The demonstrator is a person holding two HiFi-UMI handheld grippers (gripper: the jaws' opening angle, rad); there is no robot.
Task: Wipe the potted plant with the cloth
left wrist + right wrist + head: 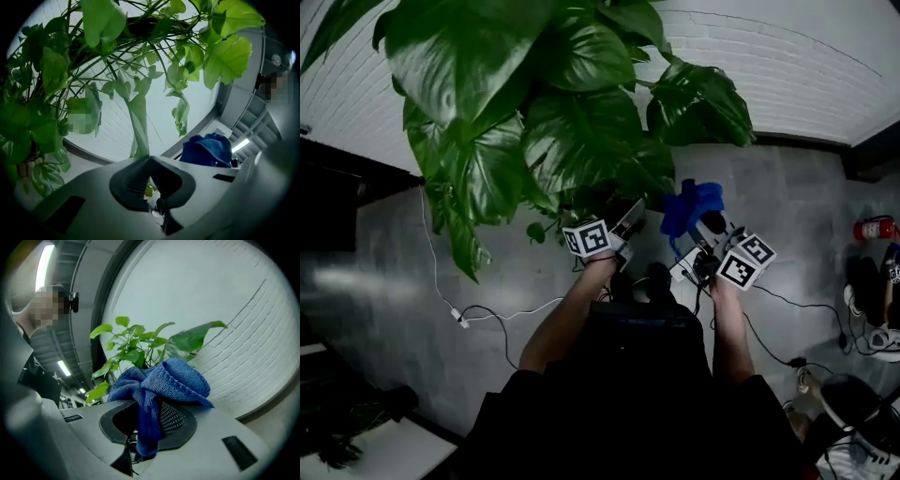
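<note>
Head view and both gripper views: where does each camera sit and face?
Head view: on the head, steeply down past the plant; forearms, left gripper, right gripper show.
Left gripper view: on that gripper, facing the plant; its jaws pinch a leaf.
Right gripper view: along jaws gripping the cloth, toward brick wall.
All share plant and cloth.

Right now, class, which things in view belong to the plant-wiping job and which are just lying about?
Job: potted plant; blue cloth in the right hand-held gripper; leaf pinched by the left hand-held gripper.
Lying about: white cable; red fire extinguisher.
</note>
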